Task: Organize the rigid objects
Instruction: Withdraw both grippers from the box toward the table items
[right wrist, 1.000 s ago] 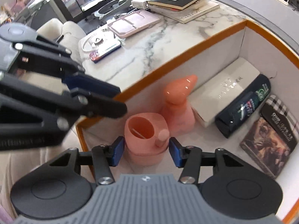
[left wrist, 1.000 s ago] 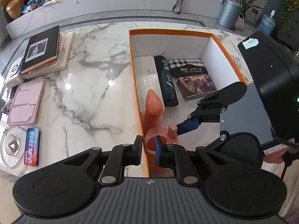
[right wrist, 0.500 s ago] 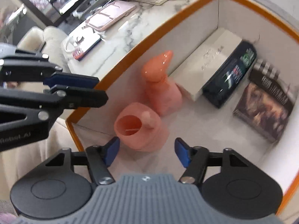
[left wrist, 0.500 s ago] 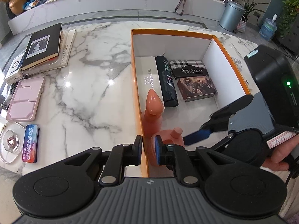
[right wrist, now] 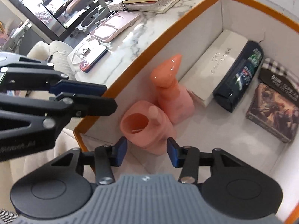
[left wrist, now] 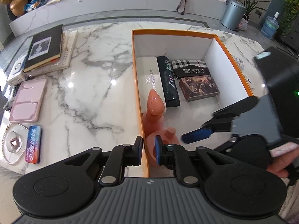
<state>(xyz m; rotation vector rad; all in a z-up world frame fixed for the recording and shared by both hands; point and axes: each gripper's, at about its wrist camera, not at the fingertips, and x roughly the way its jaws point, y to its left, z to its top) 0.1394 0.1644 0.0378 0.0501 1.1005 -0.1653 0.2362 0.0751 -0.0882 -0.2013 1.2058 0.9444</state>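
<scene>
Your right gripper (right wrist: 146, 151), fingers spread, hovers by the glossy peach plastic cup (right wrist: 147, 126) inside the orange-rimmed white cardboard box (left wrist: 138, 85); your left gripper (left wrist: 148, 150) pinches that box's wall.

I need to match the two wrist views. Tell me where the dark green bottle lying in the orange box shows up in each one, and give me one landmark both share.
Left wrist: the dark green bottle lies right of centre, beside the white box.
Right wrist: the bottle lies upper right, tilted, same neighbour.
Shared landmark: the peach cone-topped bottle.
</scene>
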